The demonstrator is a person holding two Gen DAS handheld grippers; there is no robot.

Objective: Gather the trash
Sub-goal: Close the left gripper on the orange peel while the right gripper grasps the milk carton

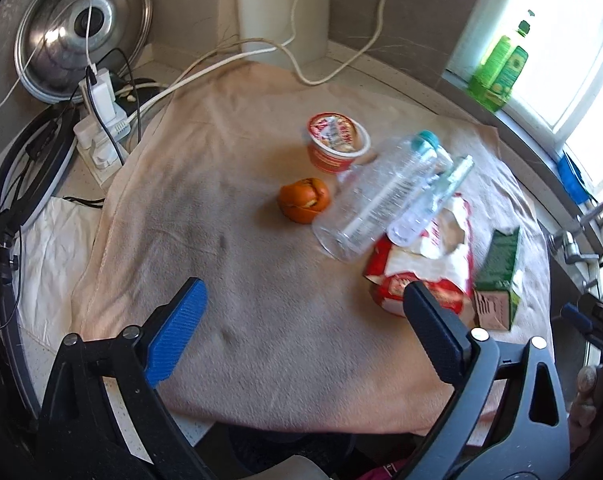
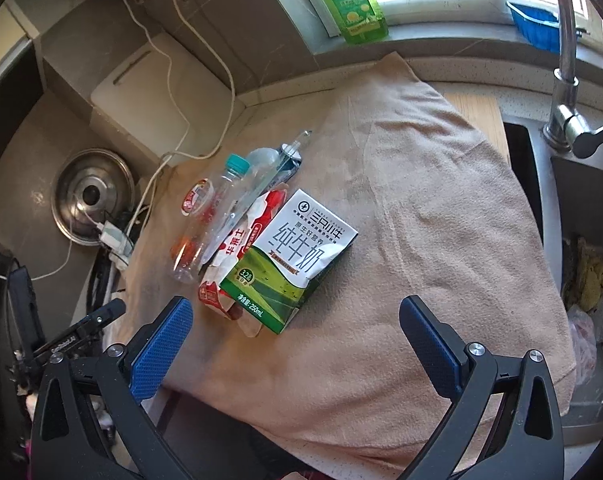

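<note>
Milk carton (image 2: 297,256) lies on cloth (image 2: 421,240); fingers (image 2: 161,348) apart.

Pot lid (image 1: 83,28) against wall; green bottle (image 2: 347,0) on windowsill; faucet (image 2: 567,92).

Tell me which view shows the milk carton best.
The right wrist view: the milk carton lies near the frame's centre with its printed front fully facing the camera, leaning on the red wrapper. The left wrist view catches only its green side and one end at the right edge.
</note>
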